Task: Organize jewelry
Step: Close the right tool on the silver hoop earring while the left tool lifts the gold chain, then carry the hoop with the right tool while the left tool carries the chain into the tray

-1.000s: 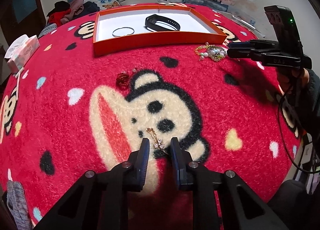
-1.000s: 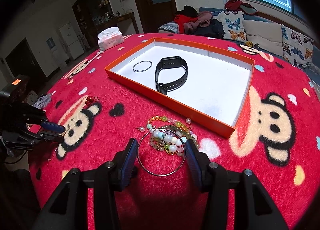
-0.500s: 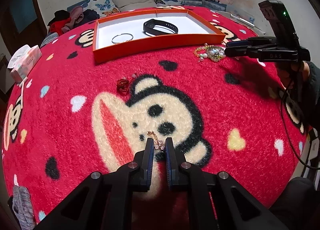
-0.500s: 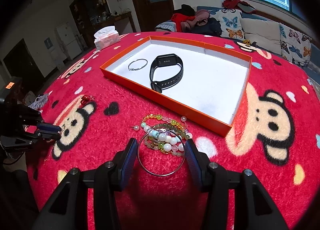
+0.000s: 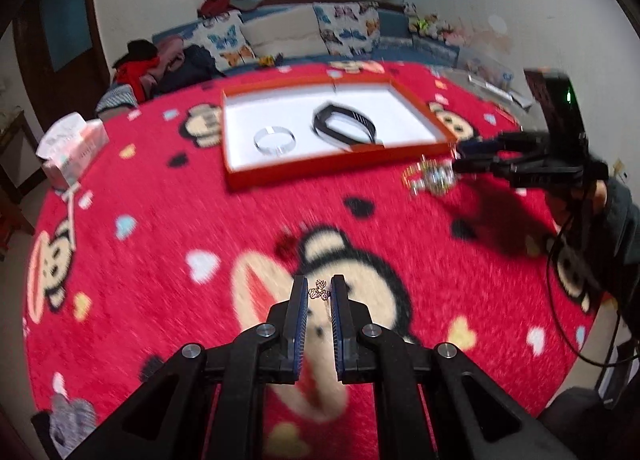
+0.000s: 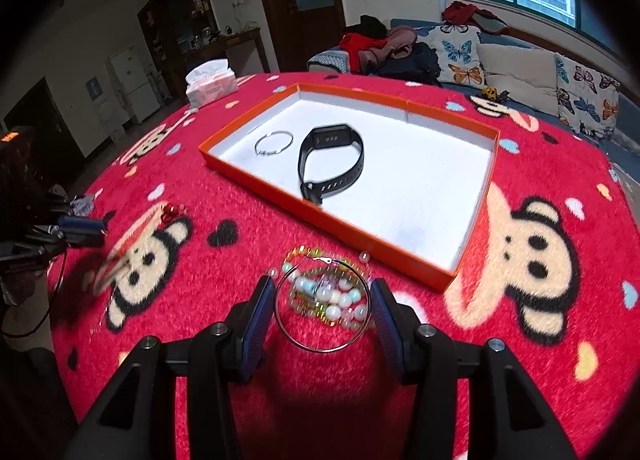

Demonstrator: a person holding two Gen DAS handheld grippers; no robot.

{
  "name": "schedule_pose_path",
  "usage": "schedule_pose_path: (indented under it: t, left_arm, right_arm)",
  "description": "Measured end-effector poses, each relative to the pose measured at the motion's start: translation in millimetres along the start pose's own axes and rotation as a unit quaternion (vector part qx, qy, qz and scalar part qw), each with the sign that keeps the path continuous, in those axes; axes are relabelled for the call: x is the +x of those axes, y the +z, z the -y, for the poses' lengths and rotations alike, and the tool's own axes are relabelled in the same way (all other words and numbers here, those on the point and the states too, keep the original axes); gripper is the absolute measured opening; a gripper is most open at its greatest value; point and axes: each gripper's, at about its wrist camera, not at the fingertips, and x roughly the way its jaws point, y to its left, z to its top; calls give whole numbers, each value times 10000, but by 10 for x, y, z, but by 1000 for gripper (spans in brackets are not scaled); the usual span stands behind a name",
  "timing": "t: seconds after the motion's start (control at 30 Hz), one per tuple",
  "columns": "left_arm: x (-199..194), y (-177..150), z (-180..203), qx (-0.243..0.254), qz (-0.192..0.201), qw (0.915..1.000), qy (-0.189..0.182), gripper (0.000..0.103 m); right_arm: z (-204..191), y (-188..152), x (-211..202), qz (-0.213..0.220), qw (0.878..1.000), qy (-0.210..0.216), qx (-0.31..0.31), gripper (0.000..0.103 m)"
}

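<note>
My left gripper (image 5: 319,292) is shut on a small gold chain piece (image 5: 320,290) and holds it above the red monkey-print cloth. My right gripper (image 6: 322,296) is shut on a thin silver hoop (image 6: 320,346), held above a pile of bead bracelets (image 6: 330,296). The orange tray (image 6: 256,180) with a white floor holds a silver bangle (image 6: 274,143) and a black smart band (image 6: 332,164). The tray (image 5: 320,172) also shows in the left wrist view. A small red trinket (image 6: 170,212) lies on the cloth to the left.
A tissue pack (image 5: 74,148) sits at the table's far left edge. A sofa with butterfly cushions (image 5: 320,32) and piled clothes stands behind the table. The right gripper (image 5: 464,158) shows in the left wrist view over the beads.
My left gripper closed on the gold chain piece and lifted it off the cloth, tilting up. The right gripper keeps the silver hoop and has shifted only slightly.
</note>
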Motion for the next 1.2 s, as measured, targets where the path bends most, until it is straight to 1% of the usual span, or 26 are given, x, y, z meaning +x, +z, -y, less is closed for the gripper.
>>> schedule_pose_path:
  t: [0.17,0.4,0.63,0.73,0.8,0.83,0.93,1.0,1.07,1.2]
  left_arm:
    - [-212,250,-137,-60,340,9994,66,12]
    - [-566,722,-211,114,942,9954,161,12]
    - [-826,1350,-299,347,1461,9883,257,12]
    - [-890,1635,-348,445,1628,9849,376,12]
    - [-923,1792,-380,489,1715,9833,360,12]
    - [-925,1871,-389,526,1756,9821,429,12]
    - [-859,2026,-403,619,1783,9808,493,12]
    - [-741,2096,-402,685,1744,9808,548,12]
    - [-598,2139,-412,632,1631,9836,438,12]
    - [-259,2172,-395,620,1445,9868,384,12]
  right_arm:
    - [14,127,-8,128,9998,-115,56,54]
    - [69,344,-41,329,9990,-251,154,54]
    - [210,503,63,337,9978,-464,339,54]
    - [265,554,110,342,9972,-494,449,54]
    - [269,601,115,374,9968,-477,519,54]
    - [257,638,112,412,9967,-463,521,54]
    - [202,713,126,456,9971,-383,474,54]
    - [133,776,176,465,9976,-236,448,54]
    - [50,818,243,461,9981,-104,406,54]
    - [-147,872,432,386,9980,351,346,54]
